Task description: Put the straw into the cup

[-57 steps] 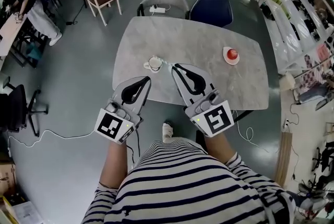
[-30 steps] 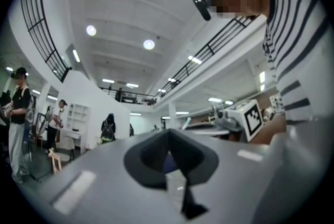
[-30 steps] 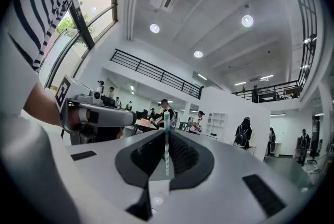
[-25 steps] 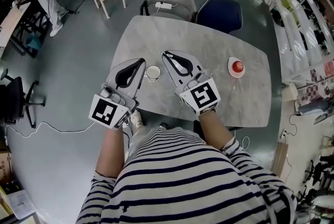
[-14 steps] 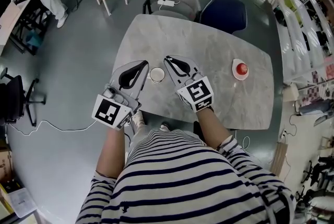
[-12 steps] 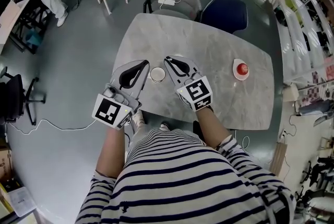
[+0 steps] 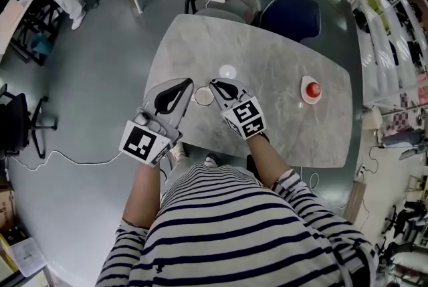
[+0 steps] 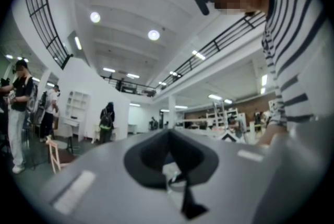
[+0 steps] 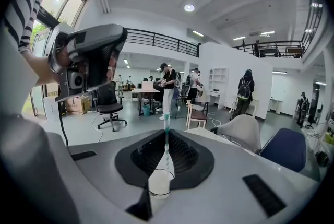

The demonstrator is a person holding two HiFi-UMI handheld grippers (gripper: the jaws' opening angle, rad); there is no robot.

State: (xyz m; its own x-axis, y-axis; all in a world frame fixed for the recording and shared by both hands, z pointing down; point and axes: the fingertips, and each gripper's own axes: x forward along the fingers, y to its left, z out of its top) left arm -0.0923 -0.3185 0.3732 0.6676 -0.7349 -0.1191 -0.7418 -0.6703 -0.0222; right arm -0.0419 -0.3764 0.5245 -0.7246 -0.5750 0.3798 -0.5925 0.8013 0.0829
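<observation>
Compared with the frame from about two seconds before, both tongs are now flanking the cup (image 7: 204,96) and no longer hanging short of it. The right tongs (image 7: 212,83) are also standing steeper, with their marker cube drawn closer in.

They are pressing together on the striped straw (image 9: 166,126). In the right gripper view the straw is running along the seam where the two halves are meeting. Its green-striped upper end is sticking out above the tips. Its lower part is dropping toward the white cup, which is showing through the dark hollow under the tongs.

So the long axis of the straw is pointing nearly straight at the mouth of the cup, and the cup is lying below the pinch. I am judging that the lower end is reaching the rim or is already a little inside, but the view is not letting me decide this. The coming move is depending on keeping this line, straw over mouth, while the right hand is lowering and then letting go.

The left tongs (image 7: 189,83) are also pressing together, just beside the cup on its other side. In the left gripper view something pale with a dark loop is showing through their hollow, perhaps the handle of the cup. I cannot tell whether they are pinching it.

The cup is standing on the marble counter (image 7: 267,55), near its front edge and between both tongs. The right tongs are the ones nearer to the job.
</observation>
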